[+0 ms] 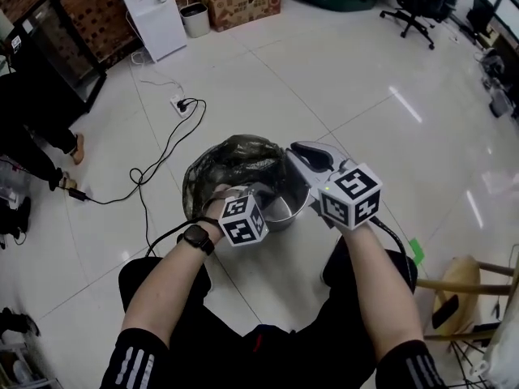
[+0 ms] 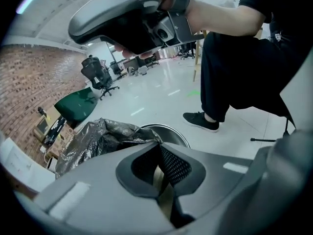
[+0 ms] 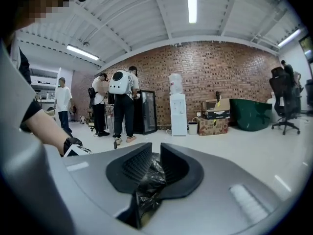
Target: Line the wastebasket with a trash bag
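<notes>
A round metal wastebasket (image 1: 285, 209) stands on the floor between my knees. A dark, crumpled trash bag (image 1: 233, 162) is draped over its far left rim, and part of the near right rim (image 2: 168, 130) is bare. My right gripper (image 3: 150, 156) is shut on a fold of the black bag (image 3: 149, 180); in the head view it (image 1: 302, 154) is held over the basket's right side. My left gripper (image 2: 159, 155) is shut with nothing between its pads, and it (image 1: 237, 203) sits just above the basket's near left edge, beside the bag (image 2: 95, 141).
A black cable and power strip (image 1: 180, 104) lie on the tiled floor to the far left. A water dispenser (image 1: 150, 10), a small bin (image 1: 195, 19) and a cardboard box (image 1: 243, 2) line the brick wall. A wooden stool (image 1: 469, 286) stands at right. Two people (image 3: 122, 104) stand near the wall.
</notes>
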The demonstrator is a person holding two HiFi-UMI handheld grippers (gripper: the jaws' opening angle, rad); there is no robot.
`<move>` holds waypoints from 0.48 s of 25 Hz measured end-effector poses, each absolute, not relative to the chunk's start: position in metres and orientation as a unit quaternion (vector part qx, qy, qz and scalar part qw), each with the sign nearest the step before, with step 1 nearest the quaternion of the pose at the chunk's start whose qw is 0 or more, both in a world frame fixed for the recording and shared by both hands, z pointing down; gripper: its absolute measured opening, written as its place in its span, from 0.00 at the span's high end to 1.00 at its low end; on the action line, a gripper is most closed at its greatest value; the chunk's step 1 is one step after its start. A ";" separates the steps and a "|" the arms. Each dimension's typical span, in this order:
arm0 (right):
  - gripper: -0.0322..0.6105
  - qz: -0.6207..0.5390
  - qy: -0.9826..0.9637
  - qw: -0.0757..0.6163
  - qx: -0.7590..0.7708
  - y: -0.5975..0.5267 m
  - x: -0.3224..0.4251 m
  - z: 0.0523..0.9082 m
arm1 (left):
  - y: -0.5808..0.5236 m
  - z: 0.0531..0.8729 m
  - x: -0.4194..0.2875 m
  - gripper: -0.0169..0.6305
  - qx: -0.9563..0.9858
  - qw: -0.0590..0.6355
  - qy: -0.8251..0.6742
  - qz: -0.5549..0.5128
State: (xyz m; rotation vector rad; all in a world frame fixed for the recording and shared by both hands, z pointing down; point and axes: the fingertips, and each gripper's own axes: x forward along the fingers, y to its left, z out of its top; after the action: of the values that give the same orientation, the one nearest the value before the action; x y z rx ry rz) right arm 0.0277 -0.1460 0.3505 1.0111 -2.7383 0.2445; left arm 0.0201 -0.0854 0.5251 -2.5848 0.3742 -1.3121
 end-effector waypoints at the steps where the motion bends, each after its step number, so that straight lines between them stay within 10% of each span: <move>1: 0.85 0.090 -0.930 0.113 0.337 -0.147 0.027 0.357 | -0.084 0.527 0.024 0.97 -0.881 0.106 0.123 -0.444; 12: 0.73 0.186 -0.923 0.240 0.235 -0.169 0.023 0.473 | -0.069 0.531 0.045 0.93 -0.891 0.106 0.086 -0.432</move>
State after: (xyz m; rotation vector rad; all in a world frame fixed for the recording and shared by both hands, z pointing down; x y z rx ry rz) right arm 0.0233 -0.1691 0.4729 0.6438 -2.5267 0.5098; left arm 0.0451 -0.0686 0.5307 -2.6263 0.2545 -1.2725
